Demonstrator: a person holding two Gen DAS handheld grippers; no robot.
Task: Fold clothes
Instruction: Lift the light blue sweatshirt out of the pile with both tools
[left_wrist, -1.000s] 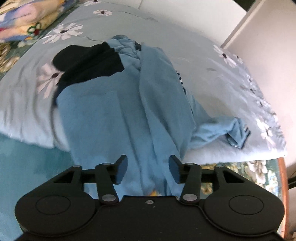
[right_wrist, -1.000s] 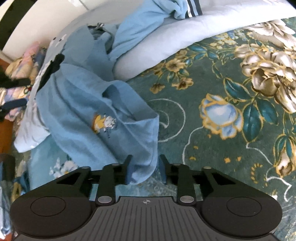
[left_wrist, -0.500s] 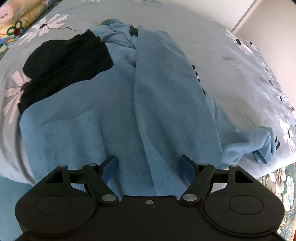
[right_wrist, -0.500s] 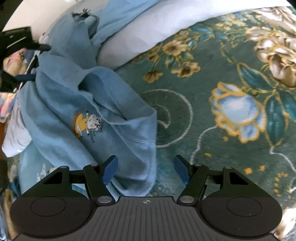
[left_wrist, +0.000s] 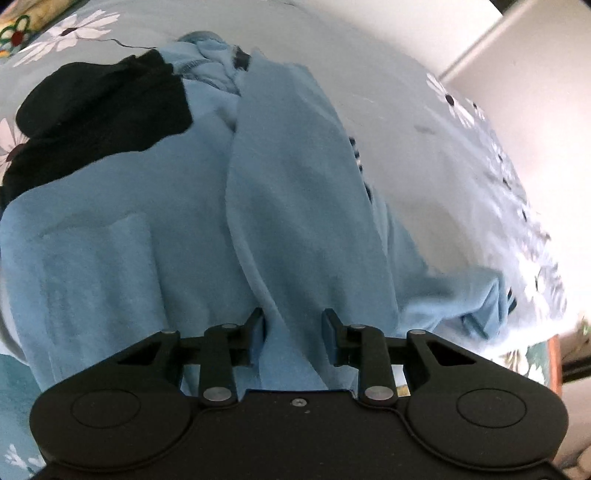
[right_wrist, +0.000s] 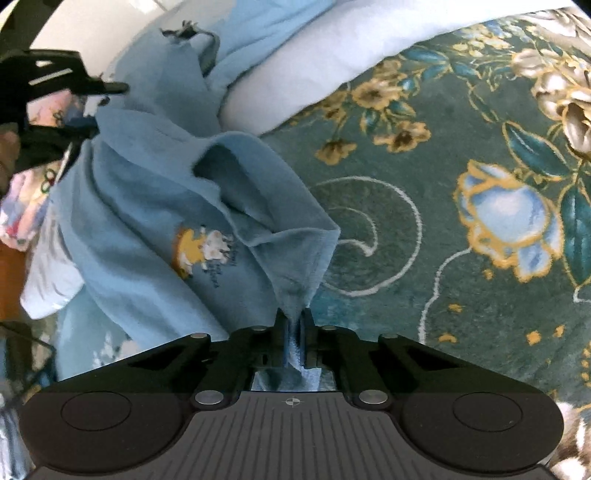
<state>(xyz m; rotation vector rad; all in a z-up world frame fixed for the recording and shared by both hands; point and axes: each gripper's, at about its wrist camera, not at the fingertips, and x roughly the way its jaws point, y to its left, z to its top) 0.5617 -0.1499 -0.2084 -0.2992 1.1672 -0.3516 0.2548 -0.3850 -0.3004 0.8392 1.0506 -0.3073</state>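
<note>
While the right gripper (right_wrist: 294, 319) pinched the blue garment's (right_wrist: 147, 236) near hem, the left gripper's (left_wrist: 293, 325) jaws were closing around a fold.

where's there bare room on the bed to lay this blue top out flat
Free: the pale daisy quilt right of the blue top, and the green floral cover beside the right claw. Crowded: the quilt's left side, under the black garment.

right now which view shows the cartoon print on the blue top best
Right wrist view: the cartoon print faces the camera on the blue top, left of the right claw. The left wrist view shows only plain fabric, no print.
</note>
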